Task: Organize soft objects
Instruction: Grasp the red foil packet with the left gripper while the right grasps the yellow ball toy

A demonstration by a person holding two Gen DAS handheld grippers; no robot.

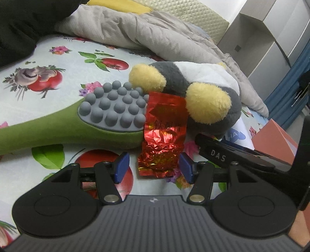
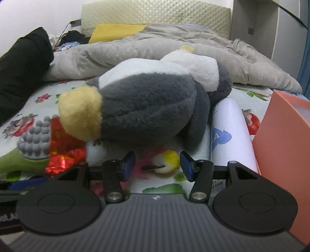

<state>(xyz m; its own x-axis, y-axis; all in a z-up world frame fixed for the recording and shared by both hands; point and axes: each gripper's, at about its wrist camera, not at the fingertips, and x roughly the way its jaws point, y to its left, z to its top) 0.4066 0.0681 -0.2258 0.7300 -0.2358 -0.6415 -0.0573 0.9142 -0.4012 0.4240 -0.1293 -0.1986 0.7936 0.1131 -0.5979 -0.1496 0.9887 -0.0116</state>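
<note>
Here, two hand-held grippers with blue pads, both low over a bed.

Left gripper: jaws part-way open, straddling the near end of a crumpled red foil packet. The right pad sits just beside the packet's edge and a gap shows at the left pad; whether either pad touches cannot be told, and nothing is clamped. Judged lined up to pinch the packet by its lower end.

Right gripper: jaws about half open, nothing held. Between the pads, lying on the sheet, a small white-and-yellow fluffy item with a dark stub, not gripped. Judged aimed at it or at the toy above.

Grey, white and yellow plush toy: the task's soft thing. It lies on its side mid-bed, just beyond both grippers, one yellow foot overlapping the packet's far corner, its back against the quilt. Untouched.

Green long-handled massager with grey rubber knobs: lies flat, head butting the packet's left edge.

White cylindrical roll with blue print: lies beside the toy, partly under it.

Coral-pink cardboard box: open, at the right, near the roll; judged a likely place for sorted things.

Fruit-and-flower printed bed sheet: bears everything above.

Grey crumpled quilt: heaped behind the toy.

Black garment: far left.

Yellow cloth and quilted beige headboard: at the bed's head
</note>
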